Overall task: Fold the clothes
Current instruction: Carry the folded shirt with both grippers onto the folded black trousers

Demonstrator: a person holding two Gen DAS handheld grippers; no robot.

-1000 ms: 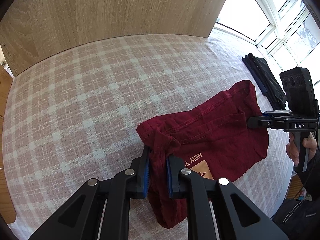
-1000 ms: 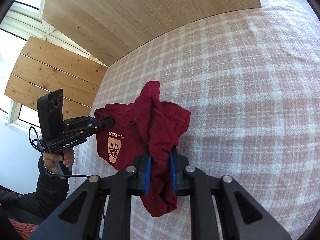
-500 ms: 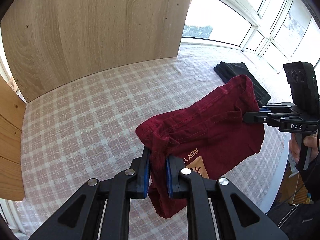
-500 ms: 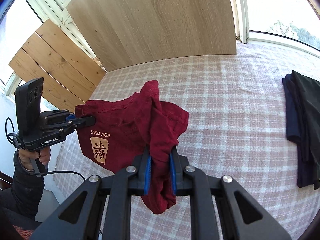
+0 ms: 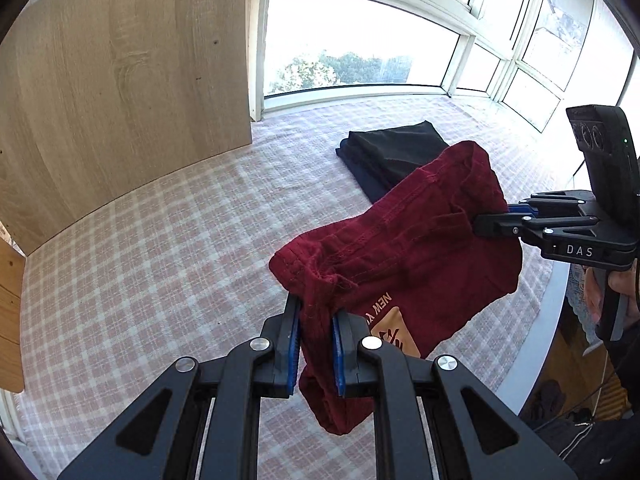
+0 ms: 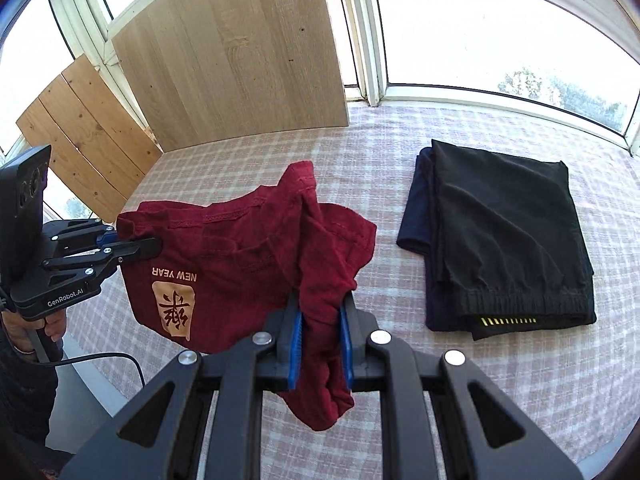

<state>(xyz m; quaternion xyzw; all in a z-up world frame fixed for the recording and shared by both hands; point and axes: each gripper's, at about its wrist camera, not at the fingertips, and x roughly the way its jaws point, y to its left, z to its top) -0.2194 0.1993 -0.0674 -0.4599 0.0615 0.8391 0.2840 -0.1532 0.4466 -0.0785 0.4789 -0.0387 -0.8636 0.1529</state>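
1. The red shirt (image 5: 404, 264) is up off the checked tablecloth (image 5: 160, 264), stretched between the two claws like a little hammock. It's already bunched or folded down to a smallish bundle.
2. The left gripper (image 5: 314, 344) is clamped tight on one gathered end of the shirt. You can see the cloth squeezed between the blue pads (image 5: 293, 344), with a lump of fabric drooping below the jaws on the near side.
3. The right gripper (image 6: 320, 344) is doing the same on the other end: jaws closed on a wad of red cloth, with a tail of it hanging down toward the camera.
4. From the right wrist view, the shirt spreads off to the left of that claw, over to the left gripper's fingertips, which pinch the far left corner. The print faces this camera upside down: "NEW YEAR" plus a tan patch with a character on it (image 6: 174, 306).
5. From the left wrist view it runs the other way, rightward and a bit farther out, ending at the right claw's tips.
6. A folded pile of dark clothes (image 6: 500, 236) lies flat on the cloth to the right of the shirt, clear of it.
7. A wooden board (image 6: 236, 52) stands at the far edge, with windows (image 5: 352, 40) behind.
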